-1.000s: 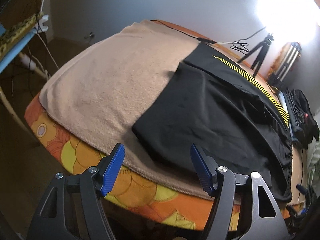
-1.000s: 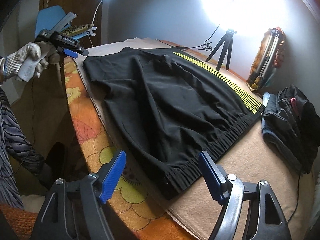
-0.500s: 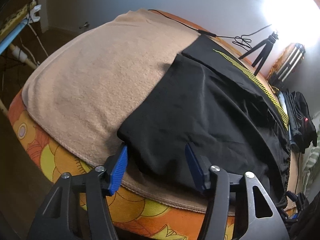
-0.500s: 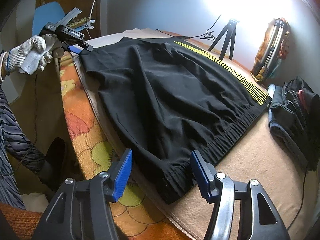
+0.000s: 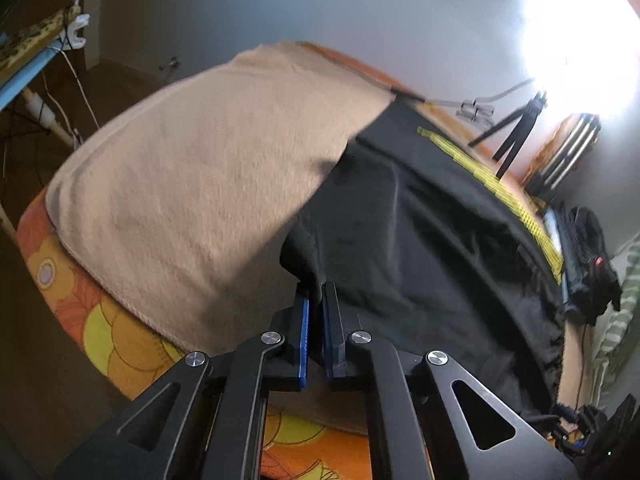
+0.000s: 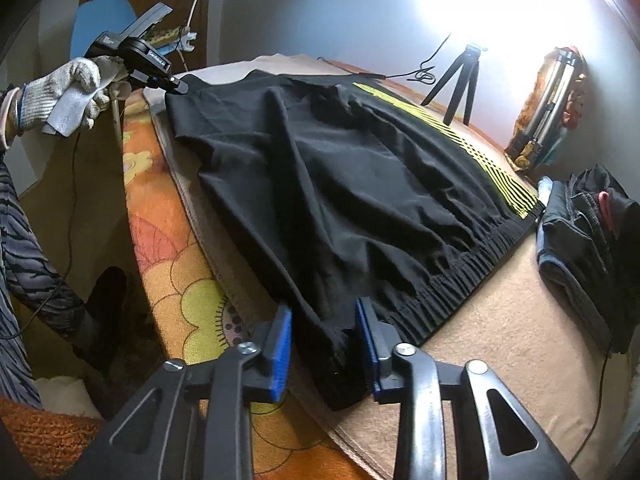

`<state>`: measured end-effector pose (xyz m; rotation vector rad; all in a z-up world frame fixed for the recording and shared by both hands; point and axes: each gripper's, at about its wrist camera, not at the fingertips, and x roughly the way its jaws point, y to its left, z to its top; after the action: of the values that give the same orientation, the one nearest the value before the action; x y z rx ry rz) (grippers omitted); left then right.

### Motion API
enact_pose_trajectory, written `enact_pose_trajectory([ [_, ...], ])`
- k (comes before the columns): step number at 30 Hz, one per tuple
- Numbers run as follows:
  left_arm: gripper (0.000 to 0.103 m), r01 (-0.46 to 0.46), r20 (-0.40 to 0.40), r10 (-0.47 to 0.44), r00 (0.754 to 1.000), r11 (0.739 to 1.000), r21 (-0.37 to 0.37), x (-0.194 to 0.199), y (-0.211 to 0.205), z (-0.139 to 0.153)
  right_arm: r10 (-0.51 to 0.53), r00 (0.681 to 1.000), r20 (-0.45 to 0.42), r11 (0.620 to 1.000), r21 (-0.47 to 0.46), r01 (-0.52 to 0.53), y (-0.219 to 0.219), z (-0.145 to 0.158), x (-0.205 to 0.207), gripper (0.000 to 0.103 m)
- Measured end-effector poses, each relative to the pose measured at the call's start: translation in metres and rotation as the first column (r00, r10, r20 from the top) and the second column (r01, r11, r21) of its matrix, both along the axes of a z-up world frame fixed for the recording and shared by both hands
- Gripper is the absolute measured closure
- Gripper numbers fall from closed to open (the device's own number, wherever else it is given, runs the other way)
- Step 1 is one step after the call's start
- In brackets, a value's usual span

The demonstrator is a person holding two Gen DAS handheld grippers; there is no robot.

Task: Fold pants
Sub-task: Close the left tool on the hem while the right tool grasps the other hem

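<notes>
Black pants (image 5: pixel 420 260) with a yellow side stripe lie spread flat on a beige blanket (image 5: pixel 200 184). My left gripper (image 5: pixel 316 304) is shut on the near corner of the leg hem, and the cloth rises a little into its blue pads. The right wrist view shows this left gripper (image 6: pixel 178 89) in a gloved hand (image 6: pixel 68 92) at the far corner of the pants (image 6: pixel 360 184). My right gripper (image 6: pixel 324 320) straddles the near corner of the elastic waistband. Its jaws are closing, with the bunched cloth between the pads and a gap still showing.
The blanket covers an orange flowered mattress (image 6: pixel 180 280) whose edge runs close to both grippers. A pile of dark clothes (image 6: pixel 592 232) lies at the right. A small tripod (image 6: pixel 460 80) and a cable stand at the far edge. A blue board (image 6: pixel 100 20) is at the far left.
Both grippers came down to the pants' near edge and narrowed. The left one closed on the hem corner and lifted it slightly. The right one's pads drew in around the waistband corner.
</notes>
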<state>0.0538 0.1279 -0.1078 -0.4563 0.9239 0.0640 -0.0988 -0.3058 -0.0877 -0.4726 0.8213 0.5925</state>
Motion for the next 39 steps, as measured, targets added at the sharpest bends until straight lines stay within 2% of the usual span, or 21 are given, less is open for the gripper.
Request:
enact_pose_trajectory([
  [7,0.101,0.011,0.057,-0.010,0.998,1.000,-0.010,0.004,-0.005,0.012,-0.066,0.997,0.030,0.997,0.046,0.065,-0.009,0.014,0.008,0.096],
  [10,0.101,0.021,0.069,-0.021,0.997,1.000,0.002,0.008,-0.009,0.015,-0.082,0.995,0.062,0.995,0.064,0.078,-0.008,0.023,0.011,0.097],
  [13,0.101,0.021,0.053,-0.020,0.998,0.999,-0.024,0.012,-0.007,0.008,-0.087,0.993,0.078,0.994,0.067,0.082,-0.006,0.028,0.015,0.097],
  [16,0.102,0.020,0.021,-0.019,1.000,0.999,-0.047,0.014,-0.005,-0.002,-0.092,0.993,0.069,0.993,0.074,0.087,-0.004,0.028,0.017,0.097],
  [23,0.101,0.023,-0.026,-0.023,0.999,1.000,-0.021,0.013,-0.009,-0.015,-0.110,0.993,0.047,0.992,0.063,0.107,-0.007,0.021,0.020,0.097],
  [24,0.097,0.020,-0.037,-0.021,0.999,1.000,-0.009,0.013,-0.011,-0.016,-0.110,0.993,0.049,0.992,0.064,0.107,-0.007,0.022,0.020,0.097],
  [25,0.088,0.017,-0.049,-0.017,0.999,1.000,0.004,0.014,-0.012,-0.017,-0.110,0.993,0.050,0.992,0.065,0.107,-0.007,0.022,0.020,0.097],
  [27,0.080,0.016,-0.061,-0.015,0.998,1.000,0.013,0.015,-0.013,-0.019,-0.109,0.993,0.047,0.992,0.067,0.105,-0.006,0.022,0.021,0.097],
  [31,0.079,0.015,-0.068,-0.012,0.998,0.999,0.046,0.014,-0.015,-0.019,-0.107,0.993,0.044,0.993,0.063,0.104,-0.006,0.020,0.020,0.097],
  [33,0.079,0.011,-0.058,-0.009,0.998,0.999,0.039,0.013,-0.014,-0.020,-0.106,0.993,0.042,0.993,0.060,0.104,-0.006,0.020,0.021,0.097],
  [35,0.081,0.011,-0.051,-0.009,0.999,0.999,0.036,0.013,-0.013,-0.021,-0.108,0.993,0.038,0.993,0.059,0.105,-0.007,0.018,0.022,0.097],
  [36,0.097,0.013,-0.051,-0.011,0.999,0.999,0.040,0.014,-0.013,-0.022,-0.109,0.993,0.037,0.993,0.057,0.106,-0.007,0.018,0.023,0.097],
  [37,0.103,0.019,-0.053,-0.017,0.998,0.999,0.040,0.015,-0.013,-0.022,-0.109,0.993,0.037,0.993,0.055,0.107,-0.006,0.017,0.023,0.097],
  [39,0.103,0.012,-0.038,-0.011,0.999,1.000,0.017,0.015,-0.011,-0.021,-0.109,0.993,0.038,0.993,0.054,0.107,-0.006,0.016,0.023,0.097],
])
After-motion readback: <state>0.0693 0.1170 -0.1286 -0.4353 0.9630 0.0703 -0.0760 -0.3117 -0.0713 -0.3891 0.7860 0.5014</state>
